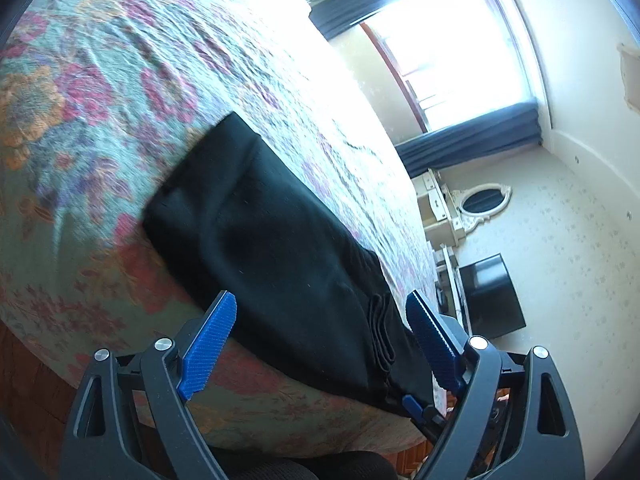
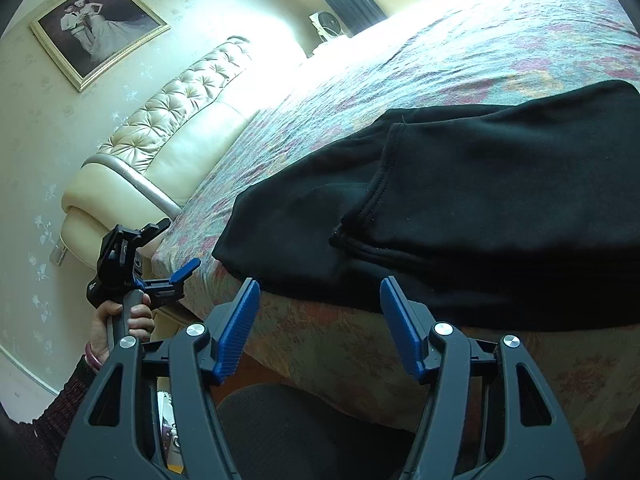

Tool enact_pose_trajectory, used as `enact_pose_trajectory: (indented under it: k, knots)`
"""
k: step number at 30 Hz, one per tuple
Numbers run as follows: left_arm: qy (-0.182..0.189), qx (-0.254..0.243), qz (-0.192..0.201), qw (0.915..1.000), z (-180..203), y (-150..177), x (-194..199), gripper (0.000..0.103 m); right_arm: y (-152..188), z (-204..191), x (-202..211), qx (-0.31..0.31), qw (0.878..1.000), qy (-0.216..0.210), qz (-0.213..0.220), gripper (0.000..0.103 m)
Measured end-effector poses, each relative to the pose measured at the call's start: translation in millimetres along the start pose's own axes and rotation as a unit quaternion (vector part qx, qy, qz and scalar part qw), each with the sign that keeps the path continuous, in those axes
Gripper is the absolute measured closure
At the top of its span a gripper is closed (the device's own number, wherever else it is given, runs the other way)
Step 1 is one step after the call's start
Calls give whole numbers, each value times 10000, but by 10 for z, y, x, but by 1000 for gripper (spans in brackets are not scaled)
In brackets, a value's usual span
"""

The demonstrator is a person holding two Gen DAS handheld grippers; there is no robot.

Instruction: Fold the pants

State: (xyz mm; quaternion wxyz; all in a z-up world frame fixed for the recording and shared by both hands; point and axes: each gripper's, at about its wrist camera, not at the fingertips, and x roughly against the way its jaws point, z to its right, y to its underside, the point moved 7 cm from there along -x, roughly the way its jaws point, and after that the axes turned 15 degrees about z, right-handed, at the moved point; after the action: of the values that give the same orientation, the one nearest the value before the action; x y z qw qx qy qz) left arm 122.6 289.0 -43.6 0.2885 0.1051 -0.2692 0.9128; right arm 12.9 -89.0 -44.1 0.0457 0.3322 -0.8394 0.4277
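Note:
Black pants [image 1: 272, 240] lie folded into a long band on the floral bedspread [image 1: 100, 100], close to the bed's near edge. In the right wrist view the pants [image 2: 480, 208] show a hemmed layer lying on top of a lower layer. My left gripper [image 1: 320, 300] is open just short of the bed edge, its pads apart and touching no cloth. My right gripper [image 2: 320, 284] is also open and empty, with its tips just before the pants' near edge. One of the left gripper's blue fingers [image 2: 186, 270] shows in the right wrist view, held up by a person's hand [image 2: 120, 320].
A cream tufted headboard [image 2: 168, 128] and a framed picture [image 2: 100, 28] lie to the left. A window with dark curtains [image 1: 452, 40], a dresser with an oval mirror [image 1: 480, 200] and a black box [image 1: 492, 296] stand beyond the bed. A dark seat [image 2: 304, 428] sits below the grippers.

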Motion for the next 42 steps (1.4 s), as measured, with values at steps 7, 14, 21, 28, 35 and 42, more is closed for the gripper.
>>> enact_pose_trajectory:
  k: [7, 14, 21, 28, 35, 42]
  knots:
    - [-257, 467, 153, 9985, -598, -439, 10, 18, 103, 245, 10, -582, 9983, 20, -85, 38]
    - [-138, 182, -250, 9994, -665, -403, -286, 18, 152, 233, -54, -609, 9980, 69, -177, 38]
    - [321, 952, 160, 9948, -792, -393, -238, 18, 171, 183, -118, -556, 9982, 139, -200, 38]
    - [5, 1084, 668, 9919, -869, -271, -21, 18, 114, 57, -211, -296, 9994, 132, -132, 38]
    - [-147, 1143, 395, 9925, -703, -234, -252, 18, 91, 59, -404, -265, 9996, 83, 3, 32]
    - [-593, 1093, 399, 9914, -707, -160, -435, 69, 74, 115, -417, -576, 9981, -185, 95, 28]
